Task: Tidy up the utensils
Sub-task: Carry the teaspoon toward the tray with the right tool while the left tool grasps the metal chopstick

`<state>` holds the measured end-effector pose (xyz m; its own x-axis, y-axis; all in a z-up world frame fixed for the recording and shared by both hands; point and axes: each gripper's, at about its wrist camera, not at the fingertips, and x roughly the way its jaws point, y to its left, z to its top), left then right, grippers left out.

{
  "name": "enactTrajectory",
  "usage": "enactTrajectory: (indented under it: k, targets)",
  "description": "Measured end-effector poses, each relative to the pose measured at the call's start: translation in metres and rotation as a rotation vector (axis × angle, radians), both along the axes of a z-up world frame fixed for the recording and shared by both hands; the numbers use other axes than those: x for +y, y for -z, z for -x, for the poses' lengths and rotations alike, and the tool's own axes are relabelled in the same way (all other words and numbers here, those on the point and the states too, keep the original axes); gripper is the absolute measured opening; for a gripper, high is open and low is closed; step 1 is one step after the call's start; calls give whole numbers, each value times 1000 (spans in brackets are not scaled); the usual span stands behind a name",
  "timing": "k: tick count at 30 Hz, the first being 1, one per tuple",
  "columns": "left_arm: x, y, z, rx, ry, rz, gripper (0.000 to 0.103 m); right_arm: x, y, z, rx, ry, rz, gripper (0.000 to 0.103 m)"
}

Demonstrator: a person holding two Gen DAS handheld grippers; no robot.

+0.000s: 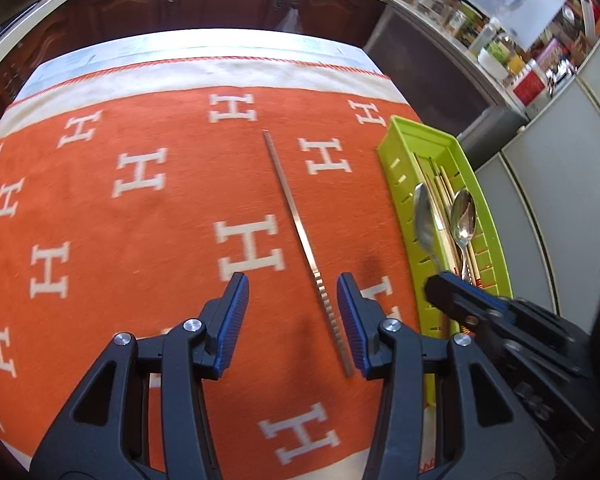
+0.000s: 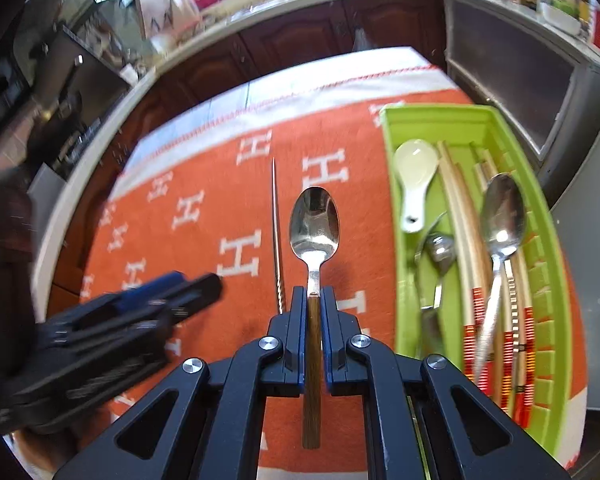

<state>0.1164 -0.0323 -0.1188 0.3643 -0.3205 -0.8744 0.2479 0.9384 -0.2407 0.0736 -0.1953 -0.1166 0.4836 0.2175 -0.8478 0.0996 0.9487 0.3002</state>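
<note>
A long flat metal chopstick [image 1: 296, 228] lies on the orange cloth. Its ridged near end sits between the fingers of my left gripper [image 1: 292, 278], close to the right pad; the jaws stand open and do not touch it. My right gripper [image 2: 313, 292] is shut on the wooden handle of a metal spoon [image 2: 315, 224], bowl pointing away, held above the cloth left of the green tray [image 2: 388, 152]. The same chopstick [image 2: 277, 240] lies just left of the spoon. In the tray lie a white ceramic spoon [image 2: 414, 168], metal spoons [image 2: 504, 212] and wooden chopsticks [image 2: 464, 216] with red bands.
The orange cloth [image 1: 140, 220] with white H letters covers the table. The green tray [image 1: 404, 148] runs along the cloth's right edge. Dark wooden cabinets [image 1: 220, 0] and a cluttered counter [image 1: 500, 52] stand beyond the table, with grey panels [image 1: 560, 184] to the right.
</note>
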Motion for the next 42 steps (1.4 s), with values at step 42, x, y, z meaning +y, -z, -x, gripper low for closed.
enactTrajectory:
  k: [42]
  targets:
    - [-65, 43, -10, 4, -43, -261, 25, -64, -14, 47, -69, 105, -117, 5]
